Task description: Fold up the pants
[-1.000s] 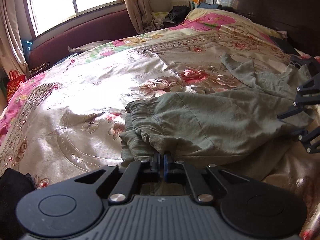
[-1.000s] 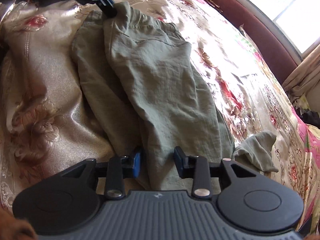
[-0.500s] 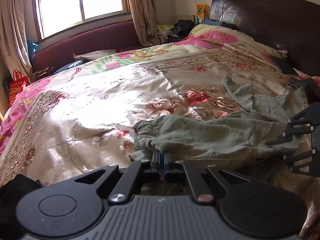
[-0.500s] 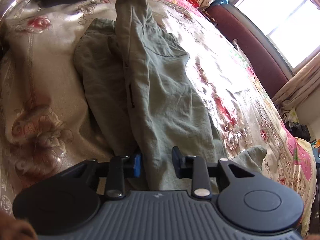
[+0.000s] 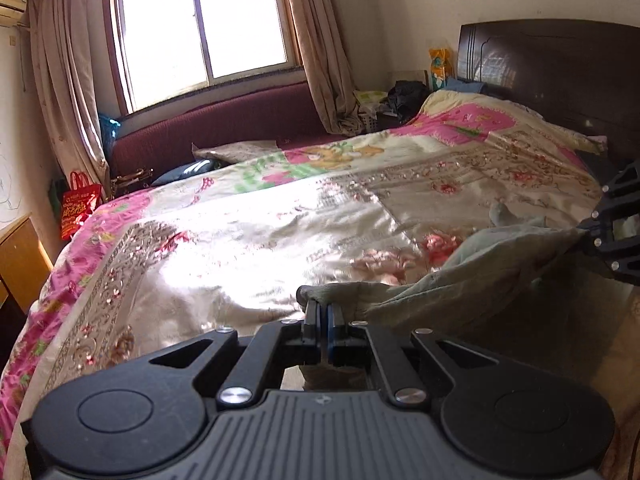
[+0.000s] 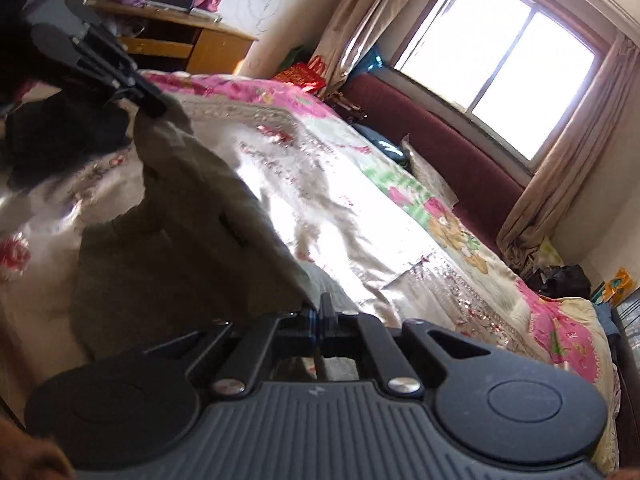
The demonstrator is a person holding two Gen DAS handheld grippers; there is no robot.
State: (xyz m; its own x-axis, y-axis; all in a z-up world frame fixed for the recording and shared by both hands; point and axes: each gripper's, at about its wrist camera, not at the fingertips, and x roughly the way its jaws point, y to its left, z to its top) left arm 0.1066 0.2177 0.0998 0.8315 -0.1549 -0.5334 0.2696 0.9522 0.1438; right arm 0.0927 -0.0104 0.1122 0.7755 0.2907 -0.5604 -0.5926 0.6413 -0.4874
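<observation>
The olive-green pants (image 5: 472, 276) hang stretched in the air between both grippers, above the flowered satin bedspread (image 5: 248, 240). My left gripper (image 5: 322, 312) is shut on the pants' waistband end. My right gripper (image 6: 318, 316) is shut on the other end of the pants (image 6: 192, 216). In the left wrist view the right gripper (image 5: 582, 236) shows at the right edge, pinching the cloth. In the right wrist view the left gripper (image 6: 154, 110) shows at the upper left, holding the cloth. A loose part of the pants hangs down in shadow.
A dark wooden headboard (image 5: 552, 76) stands at the bed's head. A maroon bench (image 5: 224, 124) runs under the window, with a red bag (image 5: 78, 208) beside it. A wooden desk (image 6: 180, 46) and dark clothing (image 6: 60, 132) lie near the bed's foot.
Both grippers have lifted the pants off the bed. The right gripper, open around the cloth before, is now shut on it. The views have tilted up toward the window.
</observation>
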